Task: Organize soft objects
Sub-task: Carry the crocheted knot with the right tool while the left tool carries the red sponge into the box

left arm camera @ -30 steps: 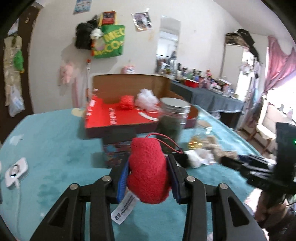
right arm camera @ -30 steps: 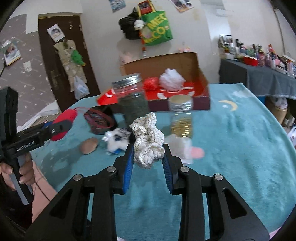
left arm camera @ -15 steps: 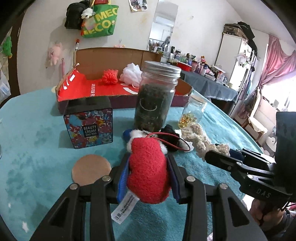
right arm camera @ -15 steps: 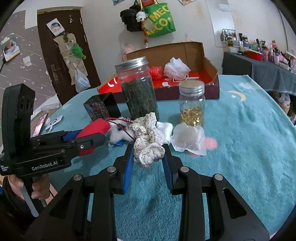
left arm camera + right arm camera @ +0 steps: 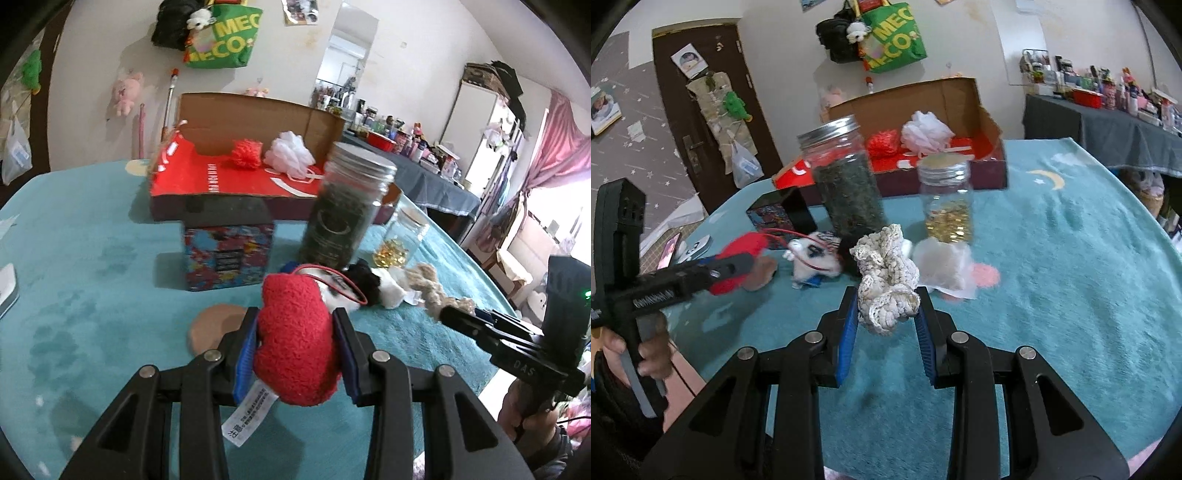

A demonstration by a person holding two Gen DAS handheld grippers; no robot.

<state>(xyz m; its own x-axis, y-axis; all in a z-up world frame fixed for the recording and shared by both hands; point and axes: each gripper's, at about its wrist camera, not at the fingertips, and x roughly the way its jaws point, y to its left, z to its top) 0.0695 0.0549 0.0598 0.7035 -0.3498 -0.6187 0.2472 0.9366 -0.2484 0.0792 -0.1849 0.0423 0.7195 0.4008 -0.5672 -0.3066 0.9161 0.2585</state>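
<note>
My left gripper is shut on a red plush toy with a white tag, held above the teal tablecloth. My right gripper is shut on a cream crocheted scrunchie, also held above the cloth; it shows at the right of the left wrist view. An open cardboard box with a red inside stands at the back and holds a red pompom and a white mesh puff. A small black-and-white plush lies on the cloth.
A tall jar of dark leaves, a smaller jar with gold bits and a colourful tin box stand between the grippers and the cardboard box. A brown round pad and a white pouch lie on the cloth.
Both grippers have risen a little and tilted, still shut on their objects. The left view sits higher over the table than half a second ago.
</note>
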